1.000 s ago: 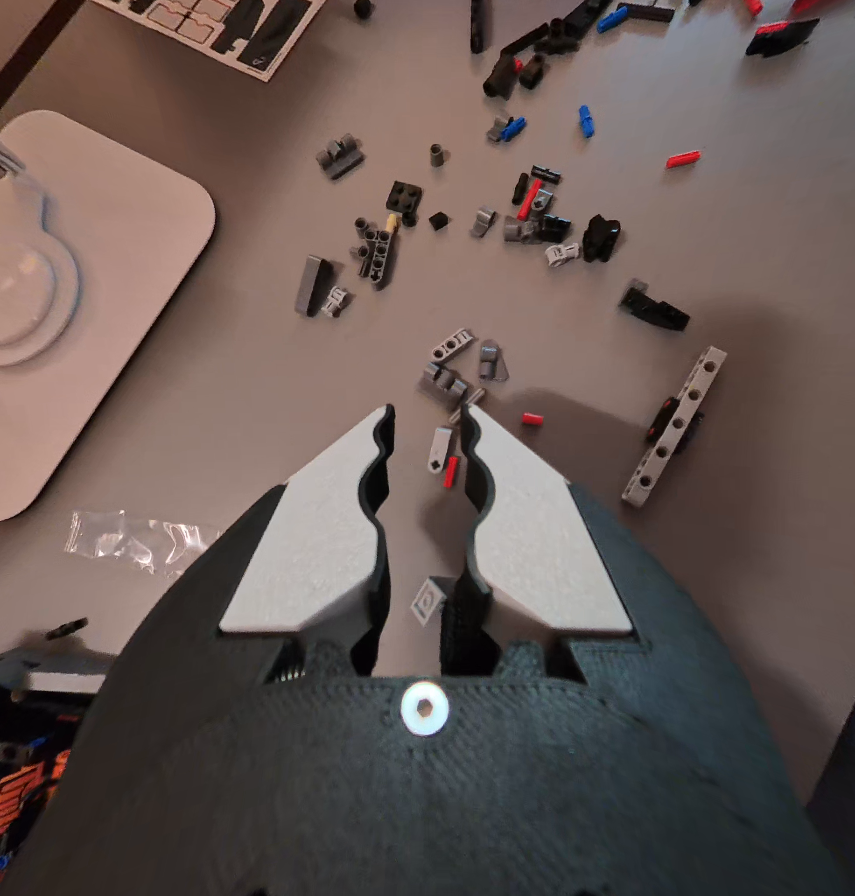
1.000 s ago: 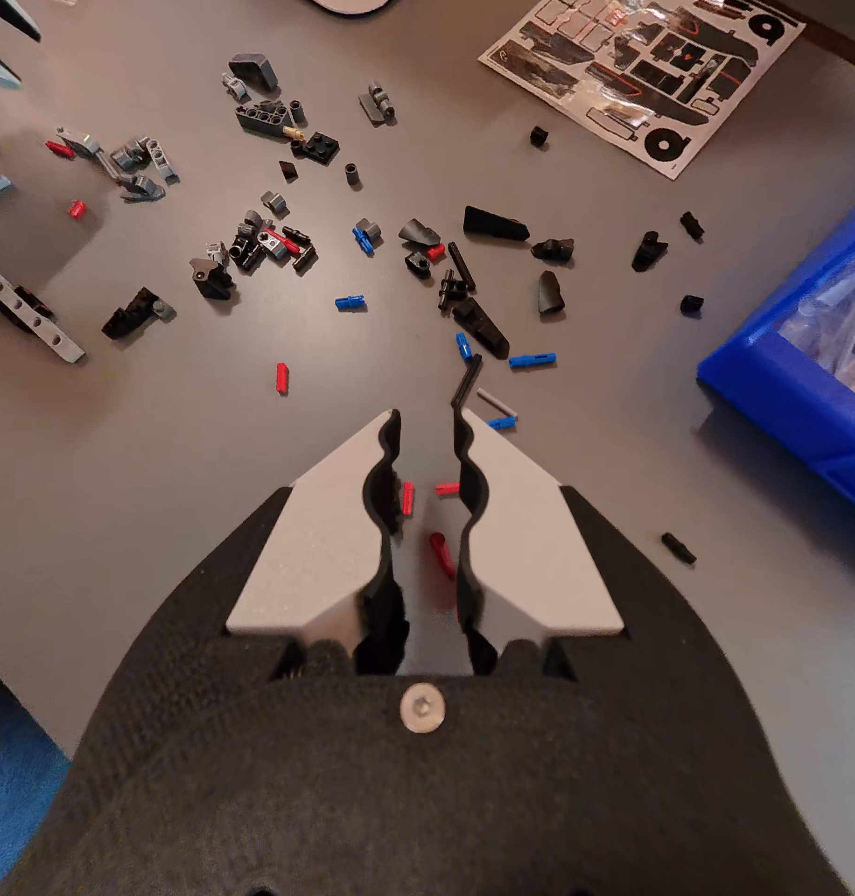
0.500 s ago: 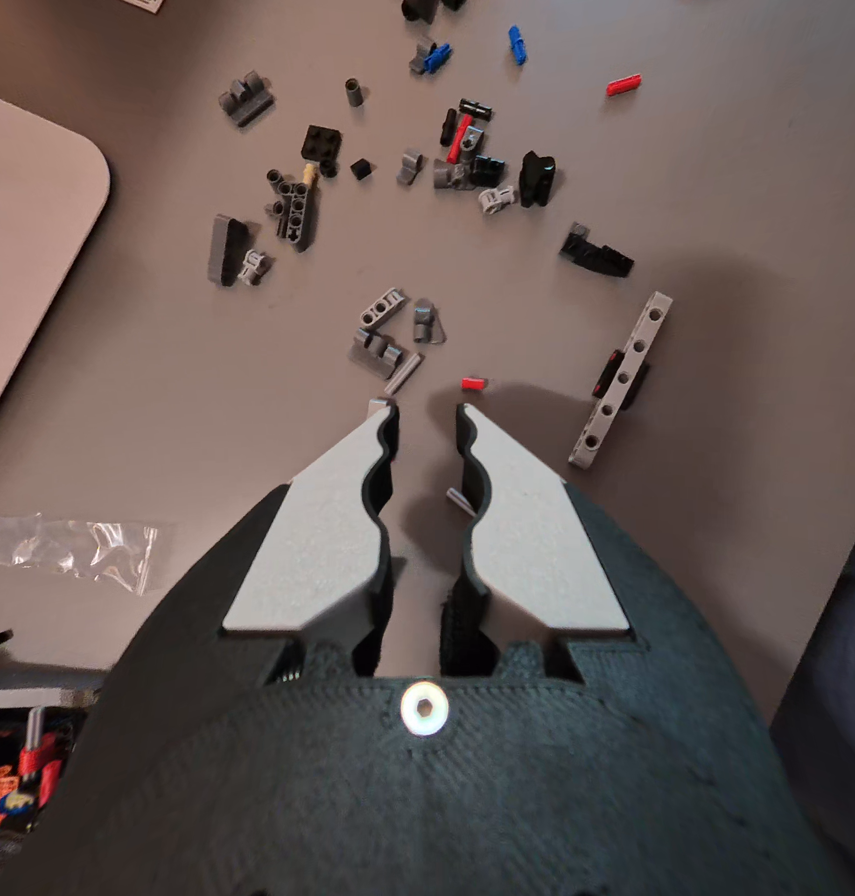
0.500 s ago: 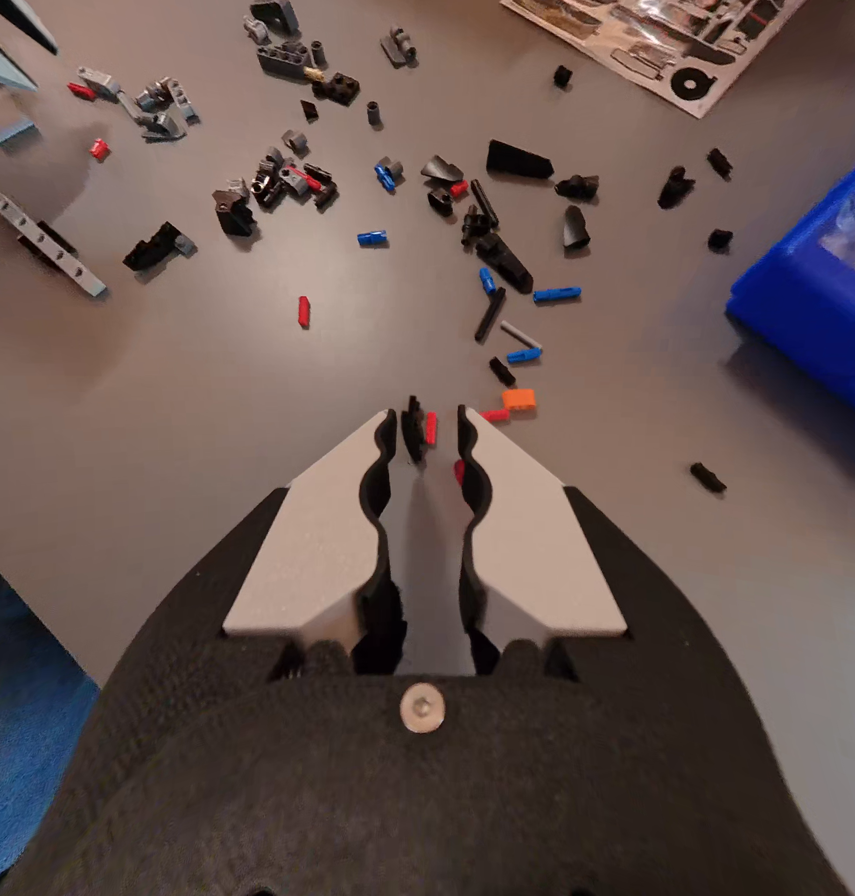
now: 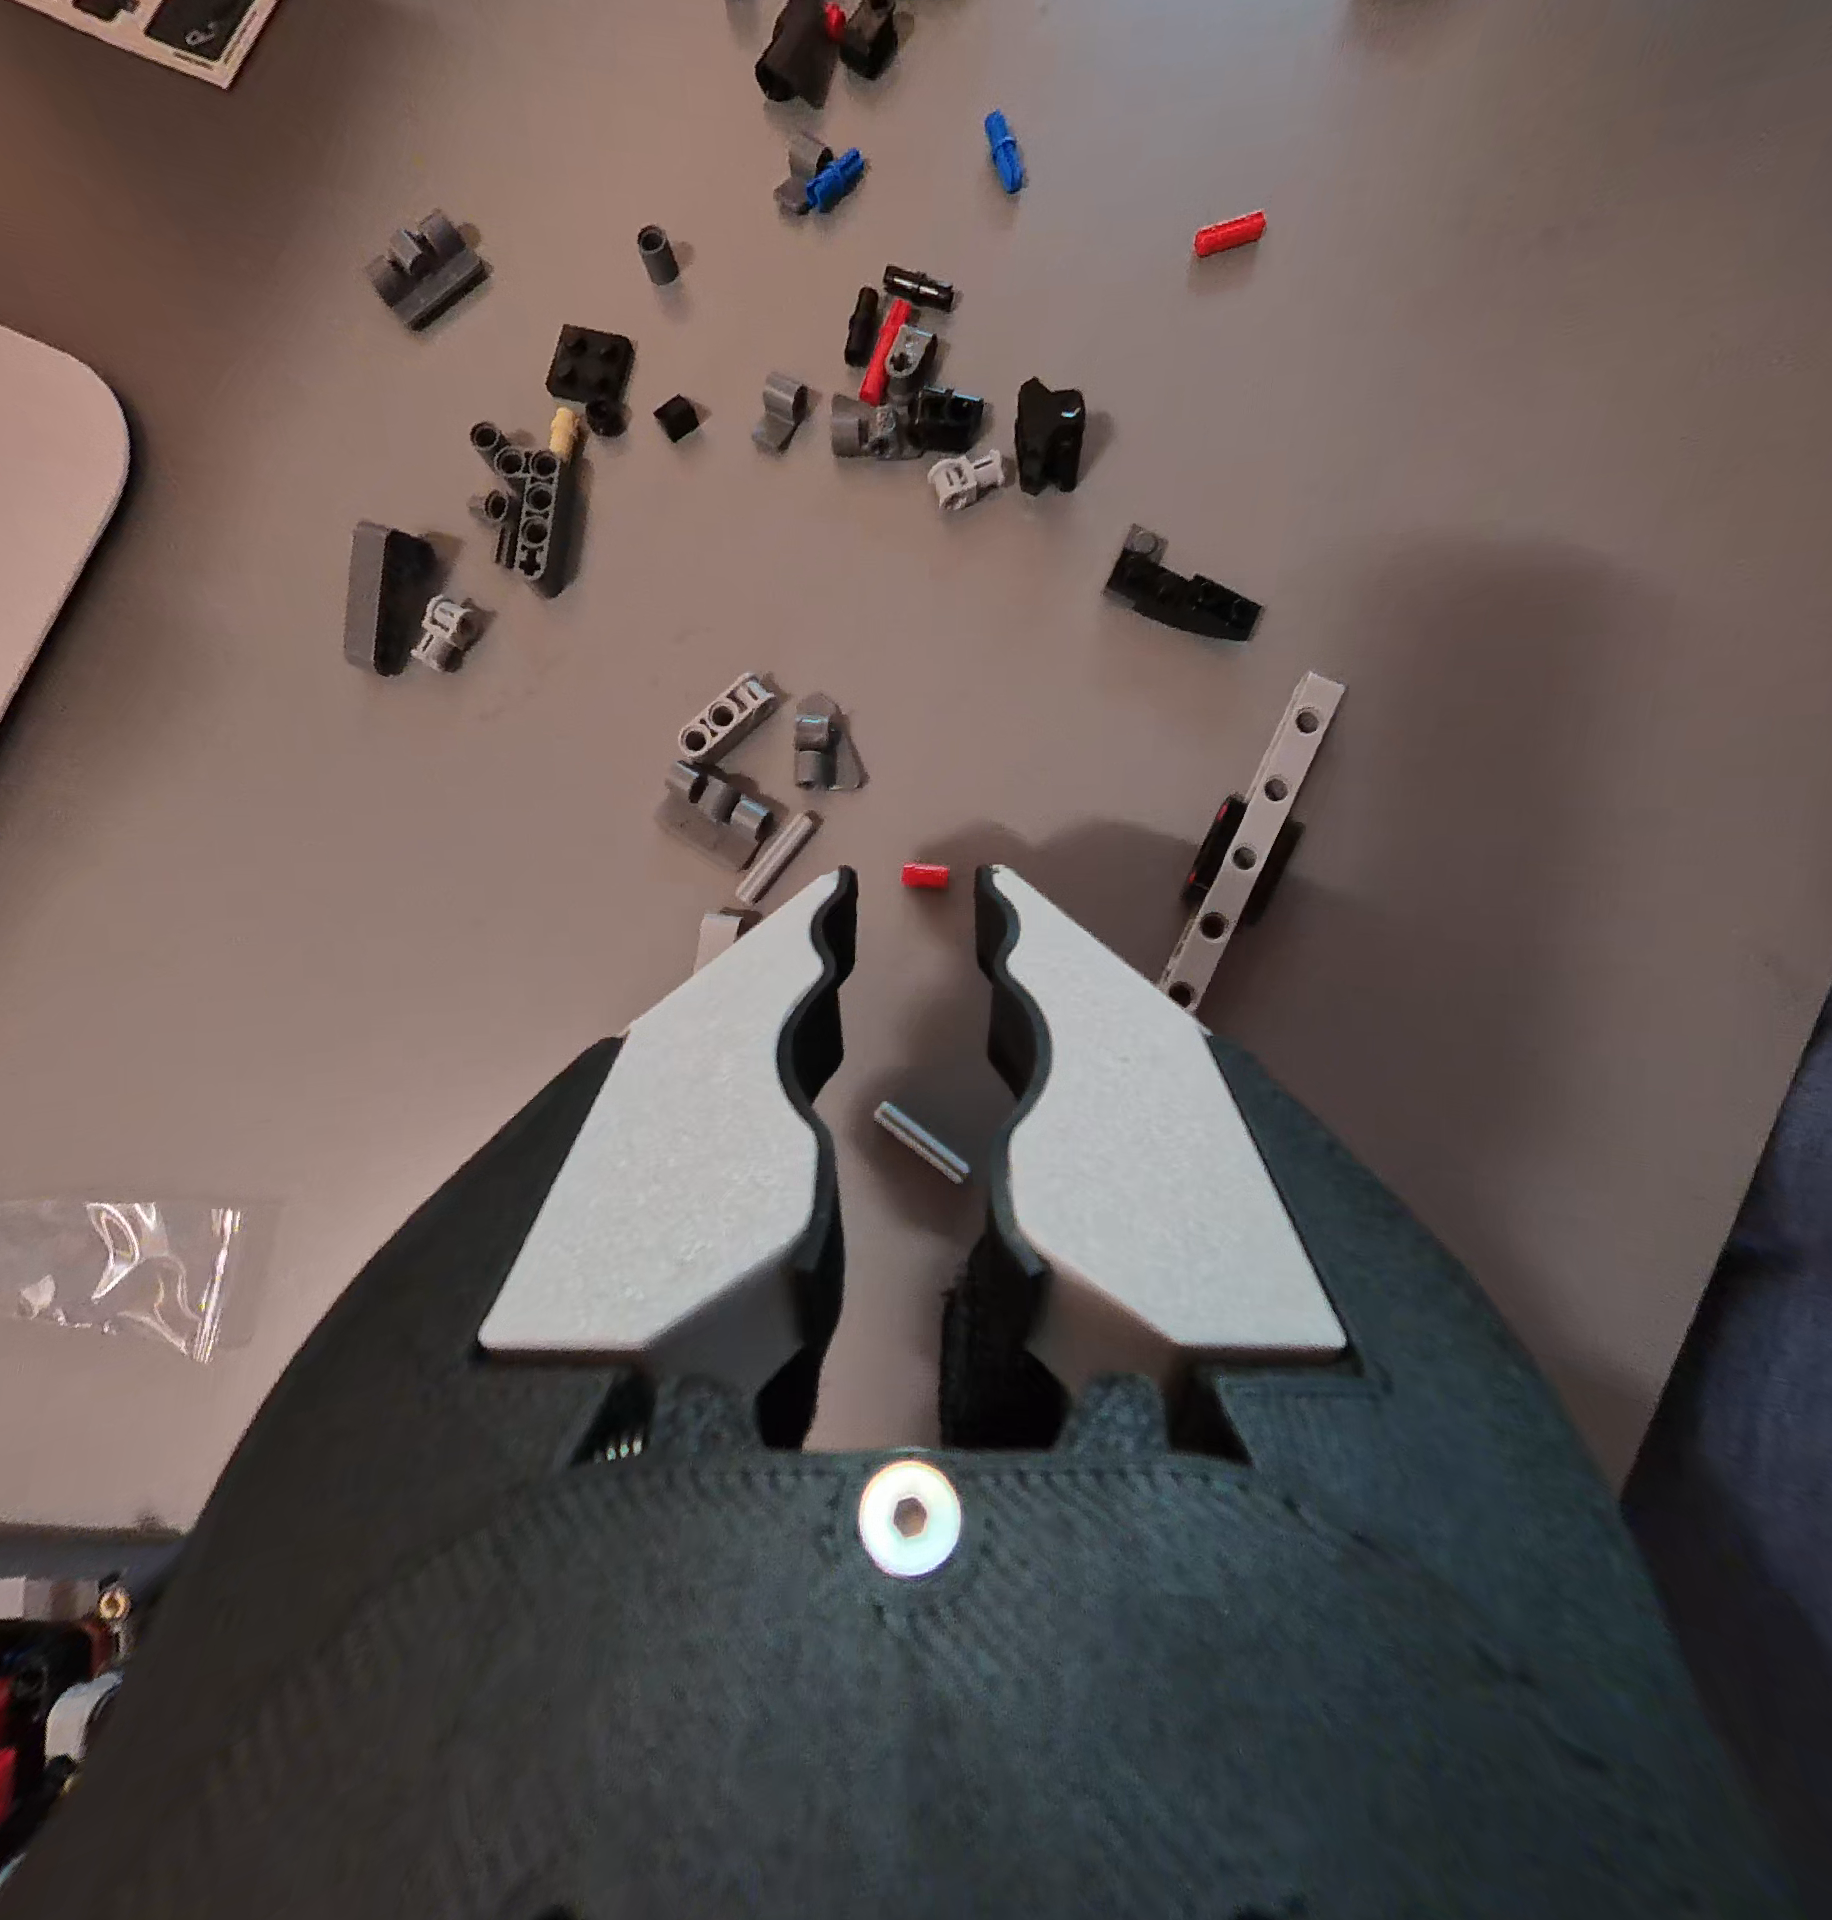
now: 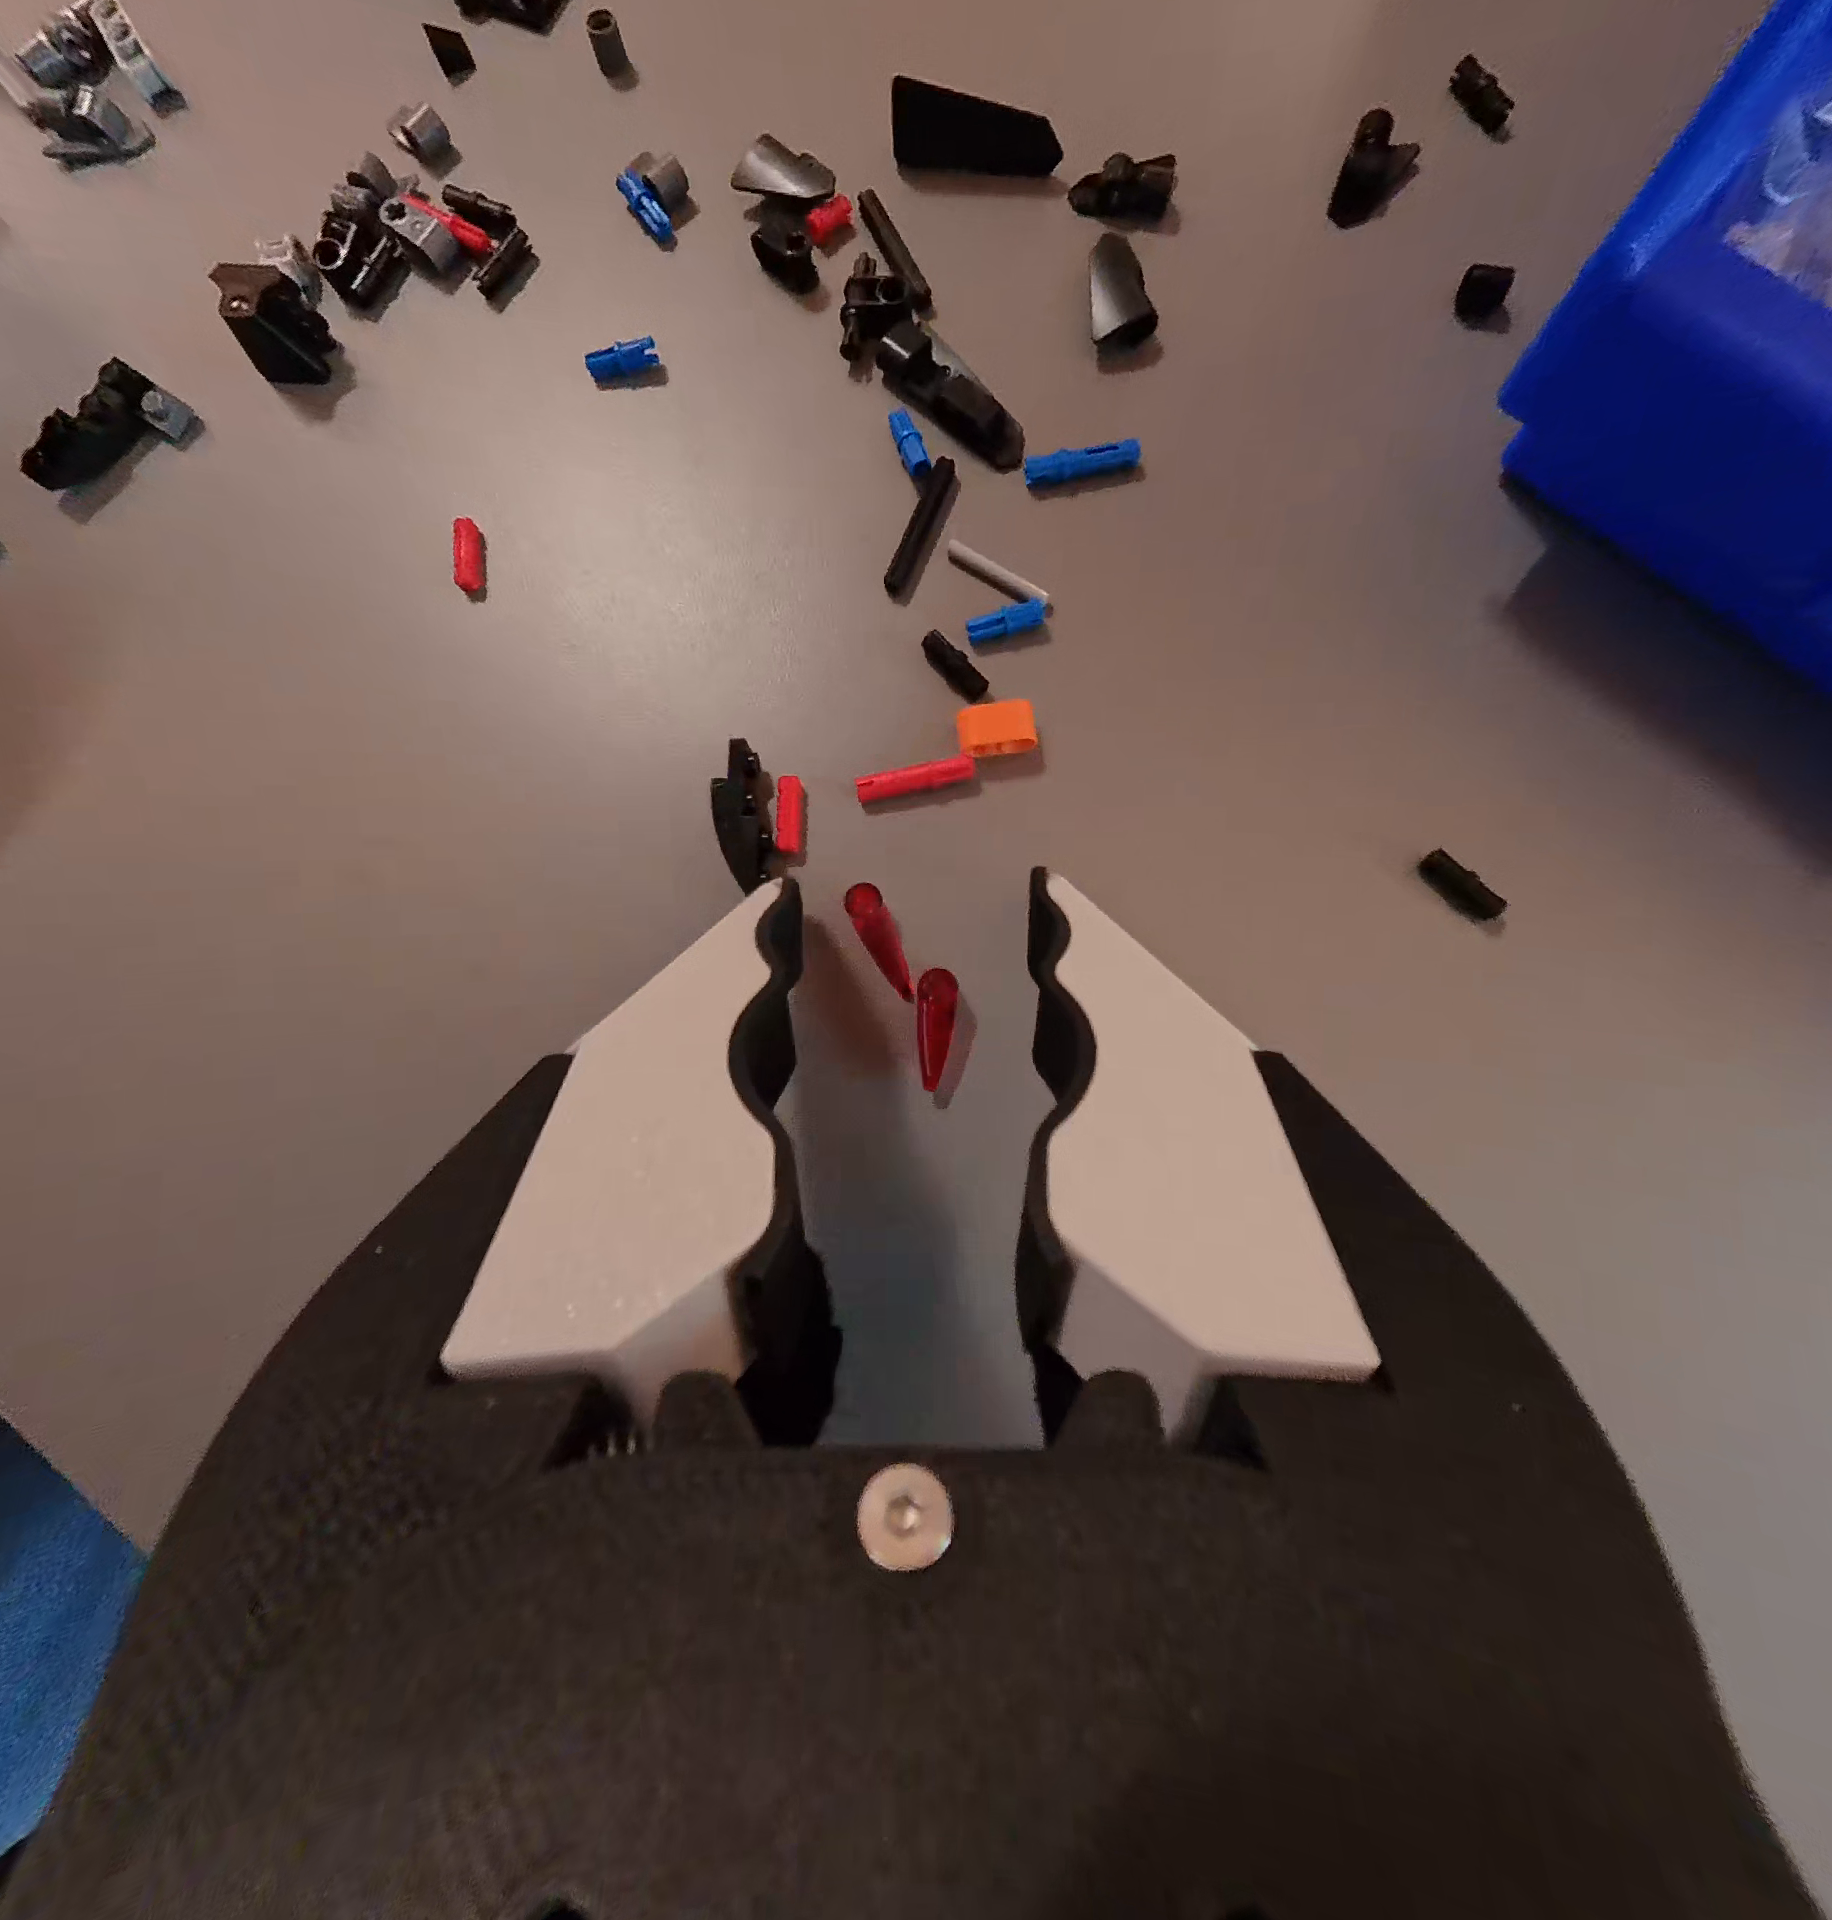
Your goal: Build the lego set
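Loose lego parts lie scattered on a grey table. My left gripper [image 5: 914,883] is open and empty above the table. A small red pin [image 5: 923,875] lies between its fingertips and a grey axle [image 5: 920,1141] lies between its fingers. A long grey holed beam [image 5: 1255,831] lies to its right. My right gripper [image 6: 912,883] is open and empty. Two clear red cone pieces [image 6: 881,935] [image 6: 934,1023] lie on the table between its fingers. A black toothed piece [image 6: 740,810] and a red pin [image 6: 789,815] lie just past its left fingertip.
A blue bin [image 6: 1712,343] stands at the right. An orange piece [image 6: 996,727] and a red axle pin [image 6: 914,777] lie ahead. A clear plastic bag [image 5: 91,1262], a white pad [image 5: 18,499] and a partly built model [image 5: 18,1704] lie at the left. The table's edge [image 5: 1743,1122] runs close on the right.
Both grippers have drawn back toward the near table edge. The right gripper's jaws have opened wider, and the two red cones now show between its fingers. The left jaws have opened slightly.
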Available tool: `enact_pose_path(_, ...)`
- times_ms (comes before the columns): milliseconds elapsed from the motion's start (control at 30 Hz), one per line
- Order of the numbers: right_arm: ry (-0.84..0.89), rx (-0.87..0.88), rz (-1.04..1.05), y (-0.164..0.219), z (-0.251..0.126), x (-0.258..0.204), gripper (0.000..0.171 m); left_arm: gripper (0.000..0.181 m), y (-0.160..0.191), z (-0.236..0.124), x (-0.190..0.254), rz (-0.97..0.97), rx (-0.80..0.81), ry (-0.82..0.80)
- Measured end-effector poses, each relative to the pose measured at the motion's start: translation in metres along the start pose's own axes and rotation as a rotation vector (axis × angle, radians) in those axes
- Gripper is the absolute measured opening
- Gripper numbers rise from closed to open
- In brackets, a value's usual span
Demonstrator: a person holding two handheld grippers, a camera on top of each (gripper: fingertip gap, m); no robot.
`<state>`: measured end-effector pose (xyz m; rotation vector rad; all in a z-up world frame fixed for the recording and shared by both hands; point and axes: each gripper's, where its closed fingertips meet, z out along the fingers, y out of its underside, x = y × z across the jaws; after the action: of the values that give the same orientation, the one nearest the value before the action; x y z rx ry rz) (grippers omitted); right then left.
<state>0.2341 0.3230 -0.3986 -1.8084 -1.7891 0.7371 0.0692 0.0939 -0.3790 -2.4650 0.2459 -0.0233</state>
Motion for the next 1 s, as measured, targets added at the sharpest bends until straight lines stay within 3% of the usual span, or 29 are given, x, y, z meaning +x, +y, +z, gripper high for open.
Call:
enact_pose_path(33, -0.006, 0.000, -0.003, 0.000, 0.001, -0.002, 0.041, 0.021, 0.000, 0.000, 0.000, -0.002, -0.001, 0.001)
enact_pose_path(633, -0.003, 0.056, 0.039, 0.002, -0.027, 0.017, 0.035, 0.021, 0.002, -0.002, 0.001, -0.031, 0.023, -0.004)
enact_pose_path(900, -0.076, 0.045, -0.036, 0.015, -0.031, -0.009, 0.031, 0.021, -0.002, 0.002, 0.002, -0.016, 0.022, 0.014)
enact_pose_path(1000, -0.059, 0.061, -0.120, 0.008, -0.030, -0.020, 0.020, 0.021, -0.006, 0.004, 0.004, -0.007, 0.025, 0.021)
